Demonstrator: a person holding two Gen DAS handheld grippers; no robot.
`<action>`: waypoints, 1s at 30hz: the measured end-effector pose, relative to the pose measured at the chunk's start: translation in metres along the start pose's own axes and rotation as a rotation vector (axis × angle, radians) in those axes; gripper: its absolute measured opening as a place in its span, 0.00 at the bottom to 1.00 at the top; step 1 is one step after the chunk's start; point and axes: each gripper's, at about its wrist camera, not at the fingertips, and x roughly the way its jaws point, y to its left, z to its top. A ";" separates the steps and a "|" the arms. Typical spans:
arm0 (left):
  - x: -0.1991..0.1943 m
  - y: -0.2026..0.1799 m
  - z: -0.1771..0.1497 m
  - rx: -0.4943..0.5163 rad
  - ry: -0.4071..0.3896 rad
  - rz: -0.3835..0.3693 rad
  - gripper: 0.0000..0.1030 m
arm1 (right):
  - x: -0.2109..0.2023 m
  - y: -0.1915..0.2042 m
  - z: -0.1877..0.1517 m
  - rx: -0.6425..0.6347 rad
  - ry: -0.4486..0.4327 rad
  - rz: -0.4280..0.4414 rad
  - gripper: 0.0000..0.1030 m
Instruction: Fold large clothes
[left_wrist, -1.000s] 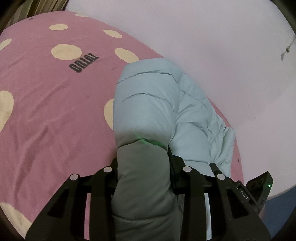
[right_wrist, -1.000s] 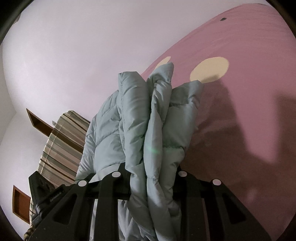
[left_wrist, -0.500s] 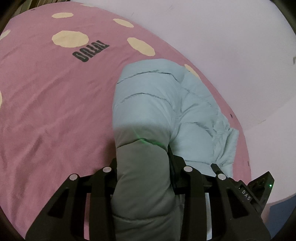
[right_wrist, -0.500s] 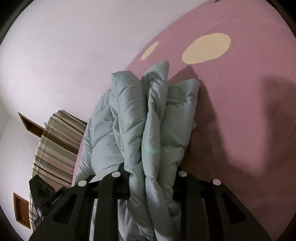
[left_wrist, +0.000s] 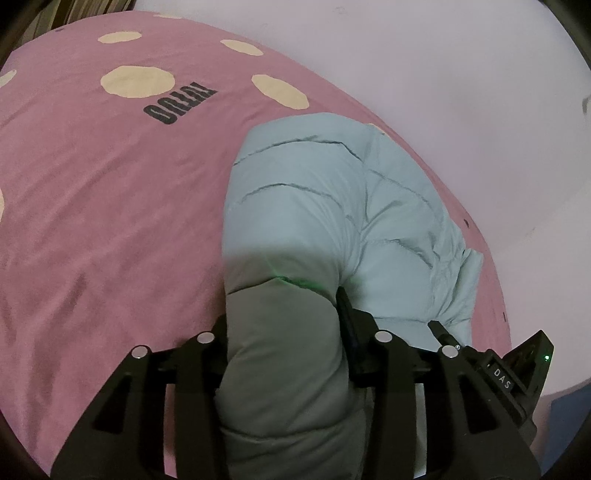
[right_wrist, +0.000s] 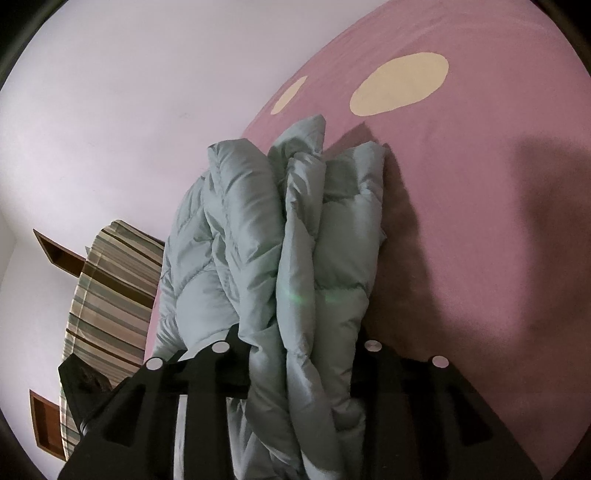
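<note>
My widest thing is the pink bedspread (left_wrist: 110, 221) with cream dots, filling the left wrist view from nine to twelve o'clock; next to the shot a second back it sits closer under the camera and its black lettering (left_wrist: 181, 107) has slid toward one o'clock. On it lies the pale blue puffer jacket (left_wrist: 314, 206), bundled, running from centre toward four o'clock, its far end resting on the cover near the wall-side edge. My left gripper (left_wrist: 282, 306) has a thick roll of the jacket between its fingers; the jaws have just been opening, yet the padding fills the gap and presses both sides. In the right wrist view the jacket (right_wrist: 295, 240) stands as several stacked folds up toward twelve o'clock, now down against the bedspread (right_wrist: 480, 184). My right gripper (right_wrist: 299, 339) has also just been opening, with the folds bulging between its fingers and touching them. A striped cushion (right_wrist: 107, 288) sits at nine o'clock.
</note>
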 end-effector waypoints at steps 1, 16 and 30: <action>0.000 0.000 0.000 -0.001 0.001 -0.001 0.44 | -0.001 0.000 0.000 0.004 0.001 0.001 0.36; -0.002 0.006 0.000 -0.039 0.060 -0.034 0.84 | -0.004 0.005 0.000 0.012 -0.011 -0.022 0.58; 0.004 0.014 0.001 -0.116 0.128 -0.077 0.89 | -0.014 0.011 -0.003 0.028 -0.023 -0.084 0.65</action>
